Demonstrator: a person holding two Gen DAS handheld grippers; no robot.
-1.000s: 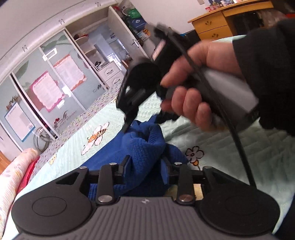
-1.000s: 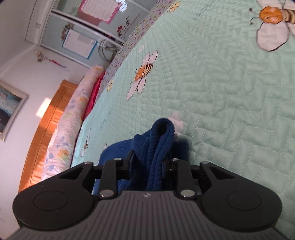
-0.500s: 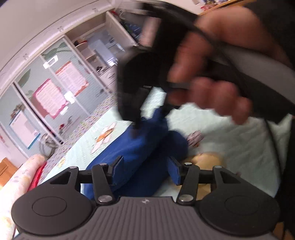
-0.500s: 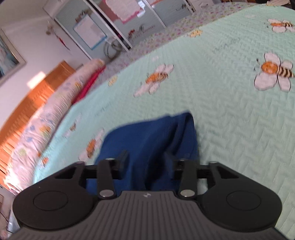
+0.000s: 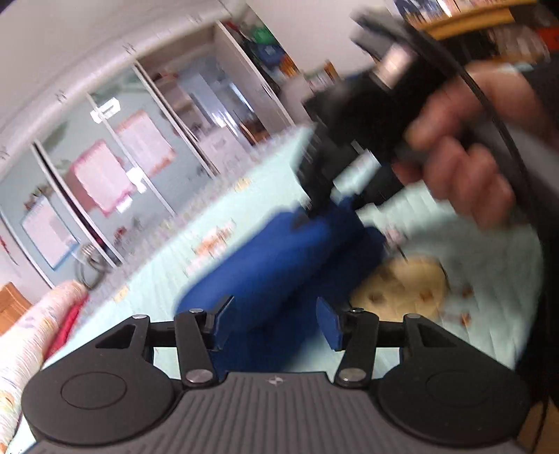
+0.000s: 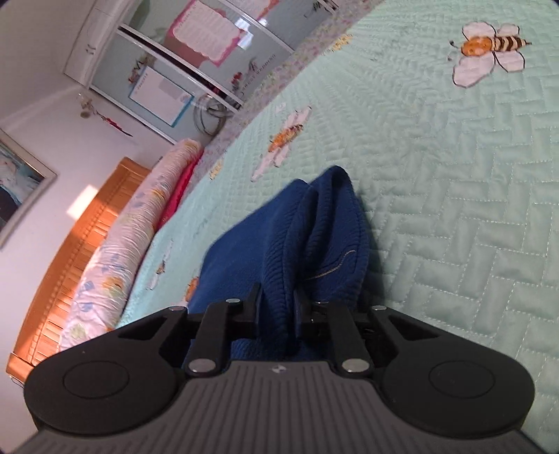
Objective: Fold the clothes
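Observation:
A blue knit garment (image 5: 276, 265) lies bunched on the mint quilted bedspread (image 6: 454, 174). My left gripper (image 5: 274, 324) is open, its blue-padded fingers spread on either side of the cloth without pinching it. My right gripper (image 6: 276, 304) is shut on a raised fold of the blue garment (image 6: 314, 237). In the blurred left wrist view the right gripper (image 5: 314, 209), held in a hand, pinches the far end of the garment just above the bed.
A rolled floral quilt (image 6: 122, 258) and a wooden headboard (image 6: 70, 265) line the bed's left side. Mirrored wardrobe doors (image 5: 115, 167) stand beyond the bed. A wooden desk (image 5: 464, 21) is at the back right. A tan round patch (image 5: 401, 286) shows beside the garment.
My left gripper has opened and let go of the blue cloth. My right gripper opened briefly half a second ago and is shut again on a fold; both views have swung.

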